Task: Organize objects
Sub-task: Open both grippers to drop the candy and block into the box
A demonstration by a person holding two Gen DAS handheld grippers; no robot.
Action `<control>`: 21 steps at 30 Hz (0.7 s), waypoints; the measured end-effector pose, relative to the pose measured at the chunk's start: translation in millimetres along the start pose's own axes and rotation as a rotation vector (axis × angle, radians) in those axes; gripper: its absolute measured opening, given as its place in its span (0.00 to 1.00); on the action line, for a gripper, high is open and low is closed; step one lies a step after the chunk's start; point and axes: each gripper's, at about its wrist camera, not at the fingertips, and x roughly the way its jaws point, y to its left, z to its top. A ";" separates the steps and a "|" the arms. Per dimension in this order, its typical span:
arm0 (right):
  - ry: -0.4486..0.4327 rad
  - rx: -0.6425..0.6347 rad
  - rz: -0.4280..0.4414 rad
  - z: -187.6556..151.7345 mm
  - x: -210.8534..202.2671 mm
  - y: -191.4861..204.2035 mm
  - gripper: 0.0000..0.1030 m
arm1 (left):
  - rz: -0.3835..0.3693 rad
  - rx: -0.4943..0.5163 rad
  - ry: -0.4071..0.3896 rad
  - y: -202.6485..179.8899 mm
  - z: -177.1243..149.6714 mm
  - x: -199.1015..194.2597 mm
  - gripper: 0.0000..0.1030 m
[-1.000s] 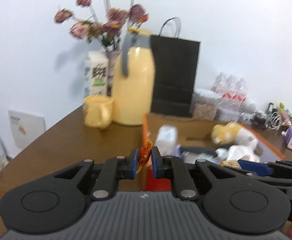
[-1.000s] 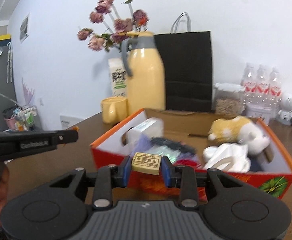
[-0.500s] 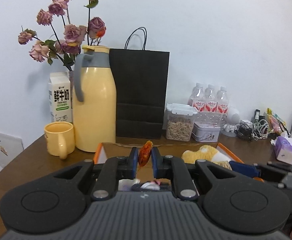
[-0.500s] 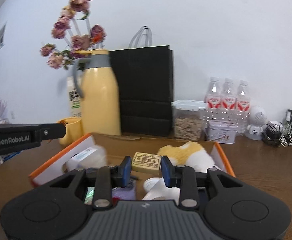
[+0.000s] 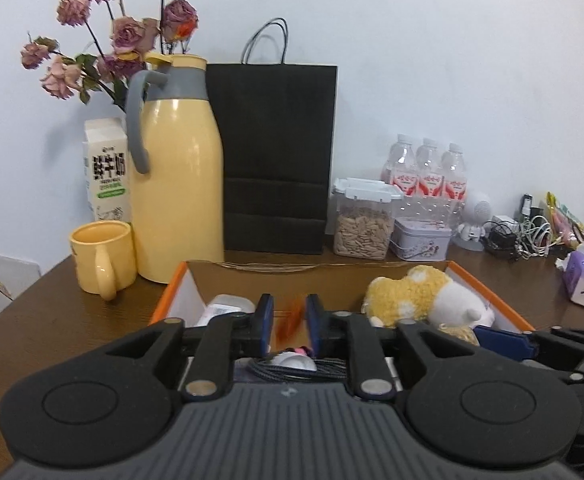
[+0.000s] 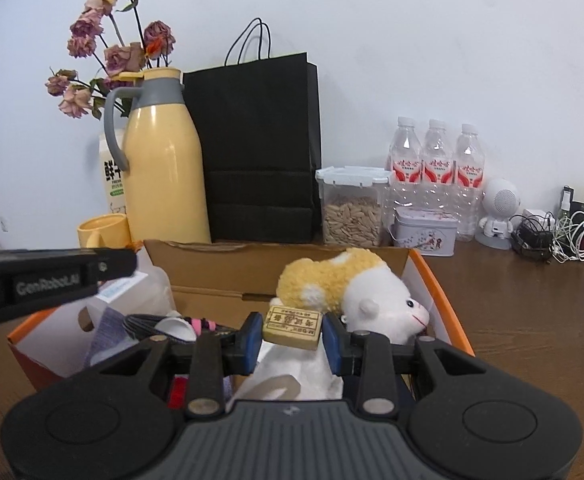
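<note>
Left wrist view: left gripper (image 5: pixel 288 318) just spread, blurred orange item (image 5: pixel 292 316) loose between pads, probably dropping into box (image 5: pixel 488 286). Right gripper (image 6: pixel 292 334) pinching tan block (image 6: pixel 292 327) over box; risks slipping out early.

Left gripper (image 5: pixel 288 322): pointed forward and slightly downward. Its jaws have just been opening; a blurred orange item (image 5: pixel 292 318) sits in the gap between the blue pads (image 5: pixel 263 322), and contact with them cannot be confirmed.

Right gripper (image 6: pixel 292 338): pointed forward and slightly downward, jaws closed on a small tan block (image 6: pixel 293 327), with both pads pressed against its ends. In the left wrist view, its finger lies just right of the left gripper.
</note>
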 end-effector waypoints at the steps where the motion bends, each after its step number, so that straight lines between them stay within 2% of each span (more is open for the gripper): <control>1: 0.001 -0.001 -0.003 -1.4 -0.5 -0.4 0.34 | 0.012 -0.003 -0.009 1.6 -0.8 -2.3 0.65; 3: 0.001 -0.001 -0.004 -3.3 -2.5 -1.1 0.56 | 0.053 -0.018 -0.045 4.2 -0.8 -8.4 0.99; 4: -0.007 -0.001 -0.007 -3.9 -4.3 -1.1 0.77 | 0.069 -0.024 -0.070 5.8 -0.6 -12.5 1.00; 5: -0.018 -0.004 -0.010 -4.0 -6.2 -0.8 0.91 | 0.078 -0.030 -0.088 7.5 0.1 -15.7 1.00; 7: -0.041 -0.003 -0.013 -3.8 -10.8 -0.4 1.00 | 0.082 -0.042 -0.088 10.6 1.3 -17.9 1.00; 21: -0.047 -0.017 -0.019 0.1 -21.0 4.9 1.00 | 0.072 -0.042 -0.072 11.9 8.0 -26.2 1.00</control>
